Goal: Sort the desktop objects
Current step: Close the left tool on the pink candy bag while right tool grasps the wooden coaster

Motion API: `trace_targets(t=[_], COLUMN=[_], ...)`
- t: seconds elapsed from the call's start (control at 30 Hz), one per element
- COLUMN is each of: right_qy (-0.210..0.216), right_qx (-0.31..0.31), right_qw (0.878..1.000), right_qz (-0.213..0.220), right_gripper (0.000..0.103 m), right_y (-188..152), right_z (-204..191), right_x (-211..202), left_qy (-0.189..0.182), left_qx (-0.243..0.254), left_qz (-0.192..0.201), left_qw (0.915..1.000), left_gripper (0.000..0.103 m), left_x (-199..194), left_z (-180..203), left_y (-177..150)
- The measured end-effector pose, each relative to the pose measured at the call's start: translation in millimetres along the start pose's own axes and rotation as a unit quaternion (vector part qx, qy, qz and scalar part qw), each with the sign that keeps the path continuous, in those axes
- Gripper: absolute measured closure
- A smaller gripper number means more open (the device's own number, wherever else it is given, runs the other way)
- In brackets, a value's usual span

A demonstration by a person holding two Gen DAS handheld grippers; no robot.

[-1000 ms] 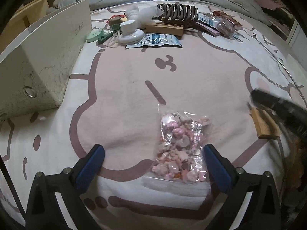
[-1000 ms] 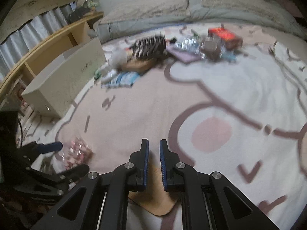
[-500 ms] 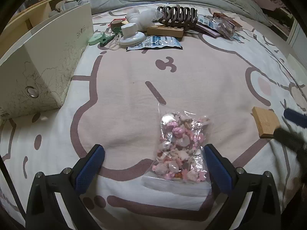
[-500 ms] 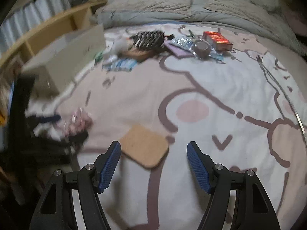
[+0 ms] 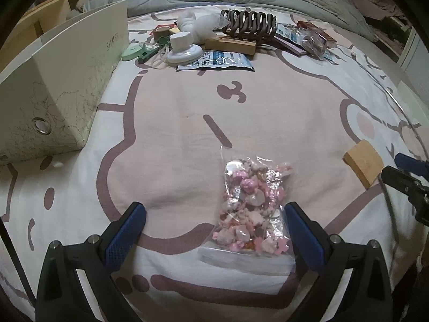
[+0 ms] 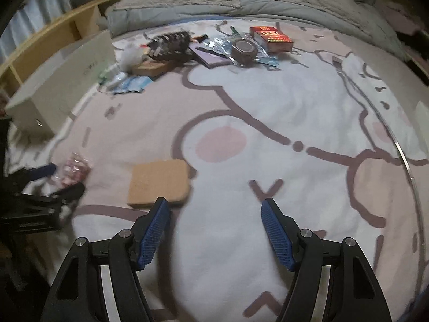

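A clear bag of pink and white trinkets [image 5: 252, 209] lies on the pink cartoon blanket, just inside the right finger of my open left gripper [image 5: 211, 228]. It also shows in the right wrist view [image 6: 76, 167]. A square cork coaster [image 6: 159, 183] lies flat just ahead of the left finger of my open, empty right gripper [image 6: 215, 226]. The coaster also shows at the right edge of the left wrist view [image 5: 363, 162]. The right gripper's fingers [image 5: 410, 162] show beside it there.
A white storage box [image 5: 59, 91] stands at the left. At the far side lies a pile: a brown claw hair clip [image 5: 249, 24], a white knob [image 5: 183, 47], a blue-white packet [image 5: 217, 60], a red box [image 6: 270, 37], a tape roll in plastic [image 6: 244, 49]. Grey bedding lies behind.
My right gripper opened and let go of the cork coaster, which now lies flat on the blanket. The right gripper then drew back to the right. The left gripper stayed put.
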State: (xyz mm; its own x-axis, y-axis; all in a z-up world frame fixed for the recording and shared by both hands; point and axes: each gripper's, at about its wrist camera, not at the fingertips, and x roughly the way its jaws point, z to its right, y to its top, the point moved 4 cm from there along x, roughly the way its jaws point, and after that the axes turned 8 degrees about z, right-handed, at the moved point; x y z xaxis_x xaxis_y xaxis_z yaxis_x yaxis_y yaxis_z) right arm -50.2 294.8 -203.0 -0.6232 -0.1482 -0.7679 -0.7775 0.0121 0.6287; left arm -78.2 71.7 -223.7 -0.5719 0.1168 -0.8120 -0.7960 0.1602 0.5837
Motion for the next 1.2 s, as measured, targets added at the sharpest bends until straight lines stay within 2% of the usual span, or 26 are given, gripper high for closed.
trace_targets(t=[0.1, 0.2, 0.23, 0.37, 0.7, 0.77, 0.83, 0.9, 1.2], right_qy=[0.02, 0.021, 0.021, 0.025, 0.029, 0.031, 0.028, 0.028, 0.039], right_qx=[-0.013, -0.029, -0.031, -0.032, -0.058, -0.058, -0.058, -0.053, -0.043], right_qw=[1.0, 0.999, 0.999, 0.999, 0.998, 0.998, 0.998, 0.998, 0.998], right_qz=[0.012, 0.015, 0.012, 0.004, 0.003, 0.006, 0.01, 0.012, 0.016], right_gripper=[0.031, 0.017, 0.017, 0.017, 0.017, 0.023, 0.039, 0.047, 0.047], right_y=[0.7, 1.6, 1.9, 5.2, 7.8, 8.0, 8.0, 8.6, 9.7], right_z=[-13.7, -25.0, -27.9, -34.1, -44.5, -44.4, -44.1, -42.5, -48.0], right_x=[-3.7, -0.5, 1.8, 10.5, 25.8, 25.6, 24.7, 23.8, 19.1], left_qy=[-0.002, -0.009, -0.013, -0.02, -0.041, -0.045, -0.047, -0.048, -0.055], left_qx=[-0.005, 0.0, 0.003, 0.011, -0.006, -0.011, -0.014, -0.016, -0.025], left_qz=[0.001, 0.005, 0.007, 0.008, 0.011, 0.012, 0.012, 0.01, 0.015], left_qw=[1.0, 0.9999, 0.9999, 0.9997, 0.9991, 0.9989, 0.9987, 0.9987, 0.998], left_gripper=[0.006, 0.019, 0.023, 0.03, 0.062, 0.064, 0.067, 0.068, 0.073], left_x=[-1.8, -5.0, -6.4, -8.6, -12.4, -13.3, -13.7, -14.0, -18.4], left_z=[-0.1, 4.0, 5.9, 9.2, 8.6, 7.7, 7.0, 6.5, 4.5], left_y=[1.1, 2.4, 2.7, 2.0, 5.0, 5.9, 6.4, 7.5, 12.3])
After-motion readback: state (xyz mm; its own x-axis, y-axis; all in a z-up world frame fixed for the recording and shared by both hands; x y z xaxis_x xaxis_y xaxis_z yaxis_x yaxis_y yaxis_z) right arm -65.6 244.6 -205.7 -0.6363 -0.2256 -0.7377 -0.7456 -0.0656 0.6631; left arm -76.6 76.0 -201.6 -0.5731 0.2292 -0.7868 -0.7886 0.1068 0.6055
